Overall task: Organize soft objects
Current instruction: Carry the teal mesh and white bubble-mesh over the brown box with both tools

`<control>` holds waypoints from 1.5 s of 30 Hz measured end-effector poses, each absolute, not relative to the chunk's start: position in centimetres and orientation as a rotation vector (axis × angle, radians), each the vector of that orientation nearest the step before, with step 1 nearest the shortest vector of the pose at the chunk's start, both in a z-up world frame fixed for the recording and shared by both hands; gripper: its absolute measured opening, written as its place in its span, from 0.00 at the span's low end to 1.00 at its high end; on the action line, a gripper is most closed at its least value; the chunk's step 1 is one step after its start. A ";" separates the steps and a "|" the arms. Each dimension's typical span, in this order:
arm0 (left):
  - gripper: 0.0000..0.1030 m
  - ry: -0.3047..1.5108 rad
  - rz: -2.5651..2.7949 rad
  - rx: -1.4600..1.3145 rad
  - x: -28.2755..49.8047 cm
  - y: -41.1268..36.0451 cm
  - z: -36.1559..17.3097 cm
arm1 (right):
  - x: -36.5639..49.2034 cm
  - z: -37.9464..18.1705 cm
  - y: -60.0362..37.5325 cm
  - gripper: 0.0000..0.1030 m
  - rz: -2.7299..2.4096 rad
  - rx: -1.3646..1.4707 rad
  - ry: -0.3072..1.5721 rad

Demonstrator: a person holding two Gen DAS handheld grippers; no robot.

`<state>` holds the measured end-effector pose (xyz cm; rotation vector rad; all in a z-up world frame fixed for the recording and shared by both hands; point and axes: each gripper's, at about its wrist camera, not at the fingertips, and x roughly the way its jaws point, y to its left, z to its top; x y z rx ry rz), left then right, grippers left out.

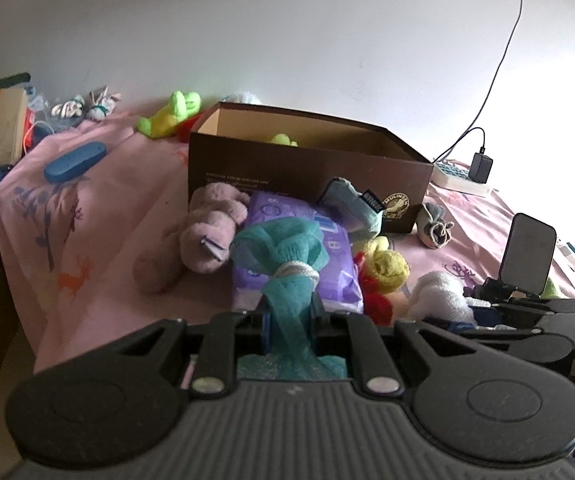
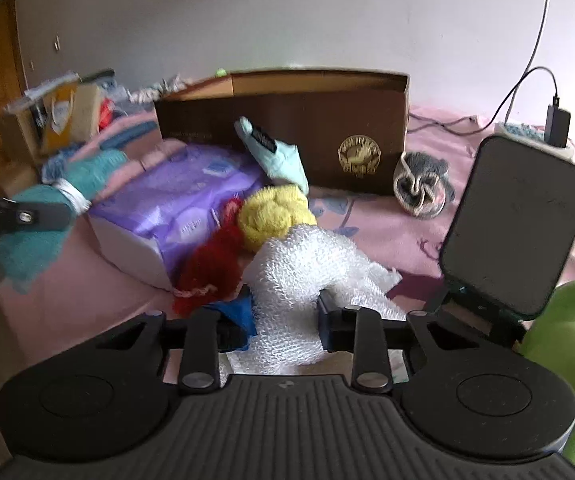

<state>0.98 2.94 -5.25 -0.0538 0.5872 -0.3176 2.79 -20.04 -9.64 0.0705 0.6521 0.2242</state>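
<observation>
Most of the soft things are not yet in the brown cardboard box (image 1: 311, 168): from the left wrist view only a bit of green plush (image 1: 283, 139) shows inside it, while a pink plush toy (image 1: 203, 232), a purple tissue pack (image 1: 287, 240), a pale blue slipper-like piece (image 1: 351, 200), a yellow and red knit bundle (image 1: 383, 272) and a grey rolled sock (image 1: 435, 228) lie on the pink bedspread (image 1: 99, 208) in front of it. The left gripper (image 1: 289, 312) is clamped on a teal cloth bundle (image 1: 287, 256) tied with a white band, held just above the pile. From the right wrist view, the right gripper (image 2: 283, 320) has its jaws around a white mesh cloth (image 2: 307, 264) resting on the bed beside the red yarn; they look pressed into it, though blur leaves this uncertain. Judging from this, the sorting is at an early stage, with two pieces in hand and the rest waiting.
</observation>
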 end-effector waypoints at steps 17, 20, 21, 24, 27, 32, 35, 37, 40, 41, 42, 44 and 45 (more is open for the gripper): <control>0.13 0.447 -0.381 0.023 4.6 0.9 0.0 | 7.8 1.6 -22.8 0.13 0.373 0.083 0.435; 0.13 0.414 -0.396 0.041 6.8 0.4 1.6 | 10.6 3.3 -23.7 0.13 0.378 0.066 0.427; 0.13 0.407 -0.399 0.045 7.8 0.3 2.1 | 11.7 3.7 -23.9 0.13 0.372 0.059 0.425; 0.13 0.392 -0.402 0.058 10.5 -0.2 3.5 | 15.7 4.8 -24.5 0.13 0.347 0.054 0.441; 0.13 0.387 -0.401 0.053 13.7 -0.6 4.6 | 19.3 5.2 -24.7 0.14 0.319 0.087 0.466; 0.13 0.417 -0.400 0.030 19.4 -1.1 5.2 | 24.8 4.1 -24.2 0.15 0.274 0.143 0.533; 0.13 0.446 -0.381 0.034 23.0 -1.6 4.7 | 28.0 2.3 -23.9 0.16 0.250 0.180 0.594; 0.13 0.469 -0.366 0.038 25.1 -1.9 4.0 | 29.6 1.1 -23.9 0.16 0.227 0.198 0.625; 0.14 0.518 -0.353 0.028 27.9 -1.9 2.7 | 31.8 -0.7 -24.1 0.17 0.205 0.209 0.664; 0.14 0.539 -0.351 0.021 28.9 -1.9 2.2 | 32.5 -1.4 -24.0 0.19 0.200 0.214 0.677; 0.14 0.555 -0.349 0.016 29.6 -1.9 1.7 | 33.3 -1.9 -23.8 0.19 0.197 0.214 0.694; 0.16 0.582 -0.341 0.010 30.7 -1.9 0.8 | 34.5 -3.3 -23.6 0.20 0.188 0.204 0.752; 0.17 0.599 -0.334 0.007 31.4 -2.0 0.3 | 34.9 -4.0 -23.7 0.20 0.178 0.207 0.771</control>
